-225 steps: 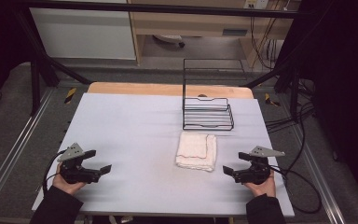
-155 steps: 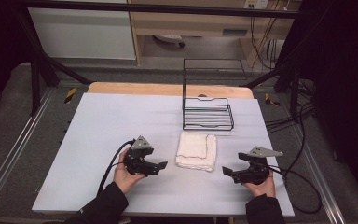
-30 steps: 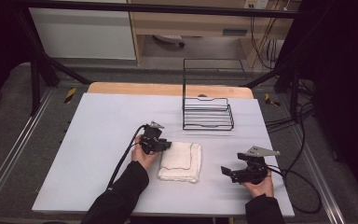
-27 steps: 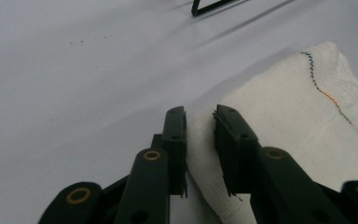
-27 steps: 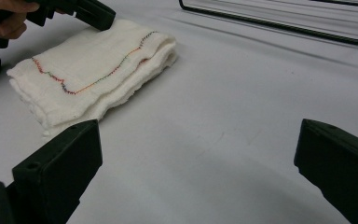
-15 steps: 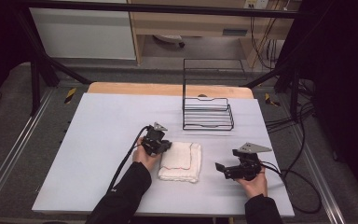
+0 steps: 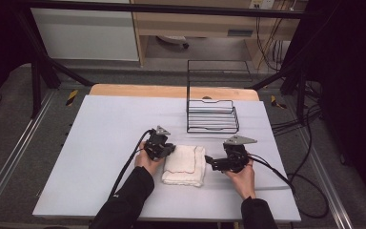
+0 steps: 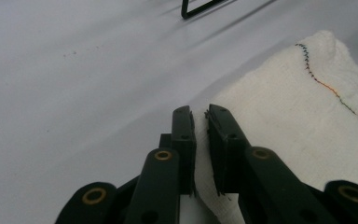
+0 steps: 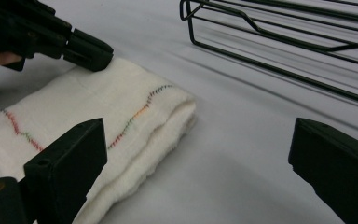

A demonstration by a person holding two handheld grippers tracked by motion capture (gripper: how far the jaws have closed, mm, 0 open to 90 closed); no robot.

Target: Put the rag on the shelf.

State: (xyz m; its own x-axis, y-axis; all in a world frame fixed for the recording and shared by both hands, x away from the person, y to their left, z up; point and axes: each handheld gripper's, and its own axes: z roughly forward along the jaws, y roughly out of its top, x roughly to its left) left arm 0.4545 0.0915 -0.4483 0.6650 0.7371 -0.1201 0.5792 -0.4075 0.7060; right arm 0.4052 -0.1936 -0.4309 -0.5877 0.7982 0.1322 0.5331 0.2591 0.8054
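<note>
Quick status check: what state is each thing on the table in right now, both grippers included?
Left gripper: jaws shut on the towel's edge.
Right gripper: jaws wide open, holding nothing, beside the towel.
Towel: folded, lying flat on the table, pinched at its left edge.
Wire basket: upright, nothing visible inside, apart from the towel.

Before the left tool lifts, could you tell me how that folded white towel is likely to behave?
The towel looks soft and thick, so it will probably sag and may unfold, as the left tool pinches only one edge. It seems light for its bulk. Its nubby weave should resist slipping from the pads, and on the smooth table it would likely slide rather than roll.
</note>
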